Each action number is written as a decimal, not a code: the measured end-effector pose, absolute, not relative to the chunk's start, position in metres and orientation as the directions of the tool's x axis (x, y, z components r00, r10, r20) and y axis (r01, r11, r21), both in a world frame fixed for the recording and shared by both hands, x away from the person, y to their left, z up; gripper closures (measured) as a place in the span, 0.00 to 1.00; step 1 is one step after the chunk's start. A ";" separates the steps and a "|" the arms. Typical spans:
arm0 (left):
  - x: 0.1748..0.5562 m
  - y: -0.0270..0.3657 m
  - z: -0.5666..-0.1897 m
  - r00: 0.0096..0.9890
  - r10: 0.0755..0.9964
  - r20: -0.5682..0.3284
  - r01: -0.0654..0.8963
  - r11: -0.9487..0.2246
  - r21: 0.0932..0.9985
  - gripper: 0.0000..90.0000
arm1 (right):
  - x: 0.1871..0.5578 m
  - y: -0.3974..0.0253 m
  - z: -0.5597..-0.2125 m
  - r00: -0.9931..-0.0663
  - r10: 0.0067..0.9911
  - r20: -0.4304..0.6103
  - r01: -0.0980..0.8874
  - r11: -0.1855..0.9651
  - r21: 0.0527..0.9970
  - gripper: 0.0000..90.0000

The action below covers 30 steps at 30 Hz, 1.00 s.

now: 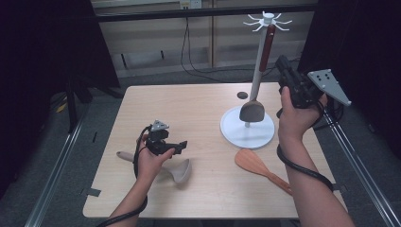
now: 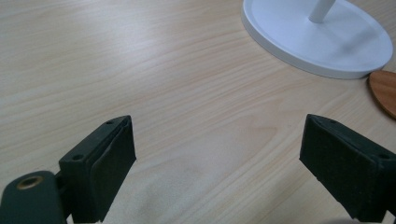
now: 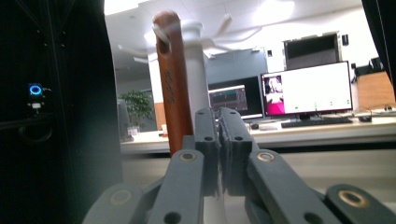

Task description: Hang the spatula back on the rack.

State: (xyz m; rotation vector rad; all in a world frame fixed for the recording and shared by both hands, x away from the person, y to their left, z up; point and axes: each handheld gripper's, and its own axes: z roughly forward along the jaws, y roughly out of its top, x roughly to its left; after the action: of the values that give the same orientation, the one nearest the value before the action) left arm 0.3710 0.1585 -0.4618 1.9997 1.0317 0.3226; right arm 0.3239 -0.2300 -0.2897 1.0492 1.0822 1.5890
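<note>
The red-handled spatula (image 1: 259,82) hung from the white rack (image 1: 247,126), its work apparently done, so the right gripper (image 1: 283,64) sat beside it, jaws together and empty. The left gripper (image 1: 178,147), jaws apart, hovered near the beige ladle (image 1: 181,171), presumably next.

High view looks down over my forearms onto the table (image 1: 203,101). My left gripper view sits low, near the tabletop, sharing the white stand base (image 2: 322,49). My right gripper view faces horizontally outward.
</note>
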 end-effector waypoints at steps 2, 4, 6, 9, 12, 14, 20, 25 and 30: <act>0.371 0.158 -0.460 0.630 0.764 -0.139 0.543 -0.305 0.782 0.12 | 0.324 -0.229 -0.287 -0.220 0.966 0.136 -0.231 -0.187 0.955 1.00; 0.371 0.158 -0.460 0.631 0.763 -0.141 0.543 -0.305 0.783 0.12 | 0.325 -0.228 -0.284 -0.218 0.967 0.132 -0.242 -0.185 0.953 1.00; 0.371 0.157 -0.460 0.631 0.763 -0.141 0.543 -0.305 0.783 0.12 | 0.326 -0.227 -0.282 -0.223 0.966 0.132 -0.244 -0.186 0.952 1.00; 0.371 0.157 -0.460 0.633 0.761 -0.138 0.542 -0.309 0.782 0.12 | 0.329 -0.226 -0.280 -0.226 0.966 0.126 -0.260 -0.185 0.948 1.00; 0.371 0.157 -0.459 0.636 0.760 -0.134 0.541 -0.314 0.781 0.12 | 0.330 -0.225 -0.278 -0.225 0.966 0.125 -0.271 -0.185 0.945 1.00; 0.371 0.156 -0.460 0.633 0.762 -0.138 0.542 -0.309 0.781 0.12 | 0.329 -0.226 -0.277 -0.227 0.966 0.122 -0.276 -0.184 0.944 1.00; 0.371 0.156 -0.460 0.636 0.760 -0.130 0.541 -0.320 0.777 0.12 | 0.333 -0.227 -0.270 -0.215 0.970 0.116 -0.287 -0.177 0.942 1.00; 0.371 0.157 -0.460 0.643 0.756 -0.123 0.540 -0.333 0.773 0.12 | 0.337 -0.223 -0.265 -0.212 0.972 0.097 -0.285 -0.157 0.946 1.00; 0.370 0.155 -0.460 0.633 0.762 -0.138 0.544 -0.310 0.780 0.12 | 0.342 -0.222 -0.260 -0.204 0.975 0.094 -0.289 -0.152 0.945 1.00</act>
State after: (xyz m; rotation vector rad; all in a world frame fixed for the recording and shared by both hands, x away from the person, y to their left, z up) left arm 0.3700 0.1551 -0.4602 2.0009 1.0232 0.3242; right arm 0.3420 -0.2224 -0.2601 0.9685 1.0448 1.5690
